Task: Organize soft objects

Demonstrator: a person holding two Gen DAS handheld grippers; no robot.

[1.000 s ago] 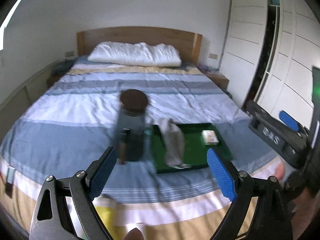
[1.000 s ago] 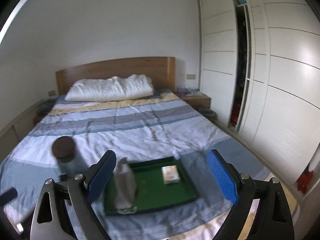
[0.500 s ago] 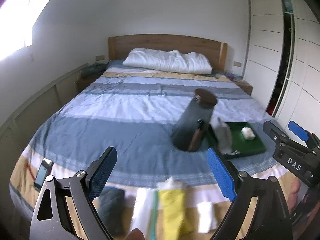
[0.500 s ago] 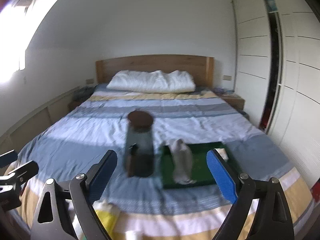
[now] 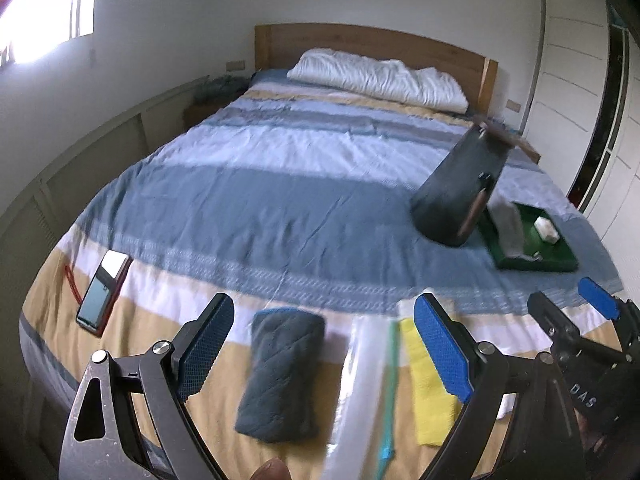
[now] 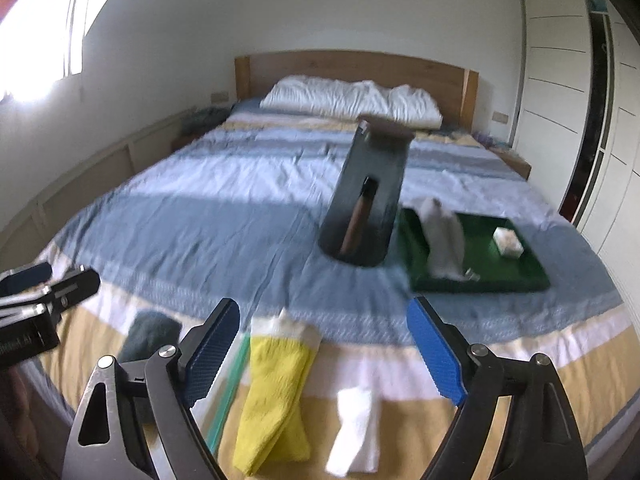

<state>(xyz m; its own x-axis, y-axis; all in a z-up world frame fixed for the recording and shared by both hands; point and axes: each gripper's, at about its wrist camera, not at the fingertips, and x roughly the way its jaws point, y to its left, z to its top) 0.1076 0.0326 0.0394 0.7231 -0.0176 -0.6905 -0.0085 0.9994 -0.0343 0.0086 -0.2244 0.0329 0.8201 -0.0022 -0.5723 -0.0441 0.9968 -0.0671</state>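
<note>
On the bed's near edge lie a folded dark grey cloth [image 5: 282,376], a clear zip bag with a green strip [image 5: 362,396], a folded yellow cloth [image 6: 276,396] and a small white cloth [image 6: 356,428]. My left gripper [image 5: 324,348] is open and empty above the grey cloth and the bag. My right gripper [image 6: 324,352] is open and empty above the yellow and white cloths. The yellow cloth also shows in the left wrist view [image 5: 430,396], and the grey cloth in the right wrist view [image 6: 150,334].
A tall dark jar with a brown lid [image 6: 366,196] stands mid-bed beside a green tray [image 6: 516,268] holding a grey cloth [image 6: 442,236] and a small white block [image 6: 508,242]. A phone [image 5: 102,288] lies at the bed's left edge. A white pillow [image 5: 380,78] lies at the headboard.
Both views have swung left and tilted down. The row of folded cloths and the bag on the near edge has come into view under both grippers. Both grippers stay open.
</note>
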